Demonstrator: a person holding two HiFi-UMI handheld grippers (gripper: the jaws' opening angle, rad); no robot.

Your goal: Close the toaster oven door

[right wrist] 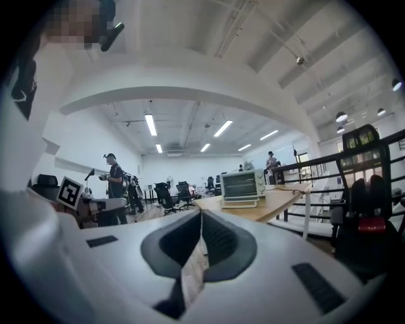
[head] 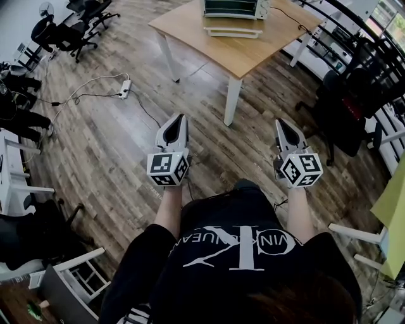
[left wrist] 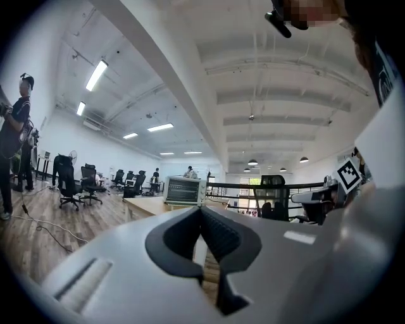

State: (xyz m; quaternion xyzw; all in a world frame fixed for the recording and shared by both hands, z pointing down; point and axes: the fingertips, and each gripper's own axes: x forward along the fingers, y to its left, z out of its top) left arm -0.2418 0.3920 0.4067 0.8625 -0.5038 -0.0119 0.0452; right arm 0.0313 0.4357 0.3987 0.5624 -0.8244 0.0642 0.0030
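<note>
In the head view, the left gripper (head: 181, 118) and the right gripper (head: 280, 122) were held out over the wooden floor (head: 107, 152), well apart from each other. Each had its fingers pressed together, and there was nothing in them. Far ahead, the toaster oven (head: 234, 7) sat at the far end of a pale tabletop (head: 253, 54), with its door (head: 232, 30) folded down flat in front. A power strip (head: 124, 88) with cables lay on the floor to the left of the table. Office chairs (head: 69, 28) stood further left, and a black chair (head: 354, 107) stood to the right.

In the left gripper view, the fingers met at their tips and held nothing. Beyond them stood the toaster oven (left wrist: 185, 190) on the tabletop, and a person (left wrist: 14, 126) stood at the far left under strip lights.

In the right gripper view, the fingers were likewise closed and empty. The toaster oven (right wrist: 242, 185) showed ahead with its door (right wrist: 239, 204) down. The black chair (right wrist: 364, 209) was close on the right, beside a railing (right wrist: 316, 166).
</note>
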